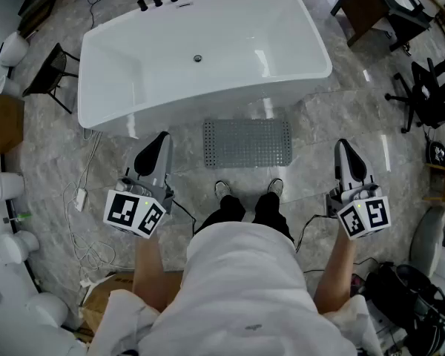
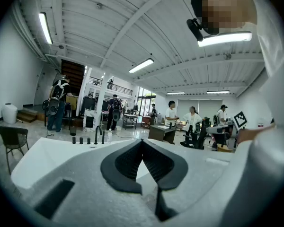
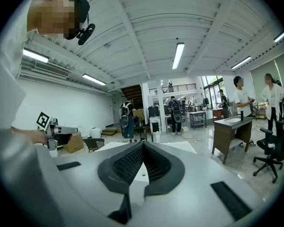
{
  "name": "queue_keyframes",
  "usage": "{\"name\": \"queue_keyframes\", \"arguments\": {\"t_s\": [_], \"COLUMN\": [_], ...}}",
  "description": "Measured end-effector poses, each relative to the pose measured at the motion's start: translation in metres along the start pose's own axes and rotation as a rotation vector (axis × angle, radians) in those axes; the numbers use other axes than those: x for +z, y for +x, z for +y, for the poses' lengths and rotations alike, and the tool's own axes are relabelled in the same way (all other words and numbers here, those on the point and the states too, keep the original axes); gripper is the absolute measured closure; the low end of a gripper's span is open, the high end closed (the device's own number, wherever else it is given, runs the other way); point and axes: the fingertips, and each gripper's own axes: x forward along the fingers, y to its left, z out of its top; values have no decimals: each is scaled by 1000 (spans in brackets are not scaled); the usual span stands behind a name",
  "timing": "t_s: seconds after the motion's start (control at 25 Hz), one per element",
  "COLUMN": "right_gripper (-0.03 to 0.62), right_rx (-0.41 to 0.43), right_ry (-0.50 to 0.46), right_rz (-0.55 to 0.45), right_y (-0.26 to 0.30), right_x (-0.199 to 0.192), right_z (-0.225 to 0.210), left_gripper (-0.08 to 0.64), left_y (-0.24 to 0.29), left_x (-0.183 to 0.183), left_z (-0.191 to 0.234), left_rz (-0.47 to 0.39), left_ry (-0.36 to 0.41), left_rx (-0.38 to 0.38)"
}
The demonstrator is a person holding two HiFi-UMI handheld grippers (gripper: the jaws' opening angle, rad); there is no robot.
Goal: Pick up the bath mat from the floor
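Note:
A grey perforated bath mat (image 1: 247, 142) lies flat on the marble floor between the person's feet and the white bathtub (image 1: 200, 54). My left gripper (image 1: 158, 141) hangs shut and empty to the mat's left, well above the floor. My right gripper (image 1: 345, 150) is shut and empty to the mat's right. In the left gripper view the jaw tips (image 2: 142, 141) meet with nothing between them; the right gripper view shows its tips (image 3: 143, 144) closed the same way. Both point about level across the tub, so the mat is out of both gripper views.
A black chair (image 1: 50, 76) stands left of the tub. White cables (image 1: 80, 221) trail over the floor at the left. A desk (image 1: 371, 6) and an office chair (image 1: 430, 91) are at the right. The person's shoes (image 1: 248, 190) stand at the mat's near edge.

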Motion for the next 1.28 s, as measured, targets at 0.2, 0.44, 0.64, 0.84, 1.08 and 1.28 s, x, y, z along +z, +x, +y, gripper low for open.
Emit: {"name": "queue_keyframes", "arguments": {"t_s": [0.2,0.44,0.64,0.84,1.08,1.28], "right_gripper": [584,584,584,584,584,583], "right_rx": [-4,-20,-28,-41,-24,-10], "right_ry": [-6,4,19,10,0,31], "right_rz": [0,-19,-38,-13,7,40], "right_y": [0,-1,-1,-2,-4,-9], "right_x": [-2,-2,0,-11,-22,-36], "right_z": [2,-2,-6,-11,-21,-64], "left_gripper": [555,555,555,557,555,555], "left_y": [1,4,6,11,19,38], "left_x": [-10,-15,-18,-32,-45,-56], "left_z": [0,-3,-4,-8,-32,-55], "left_rz": [19,32,46,48,76,88], "left_ry": [14,19,19,-7,-16,-38], "left_rx": [-11,-12,-12,-28,-41,10]}}
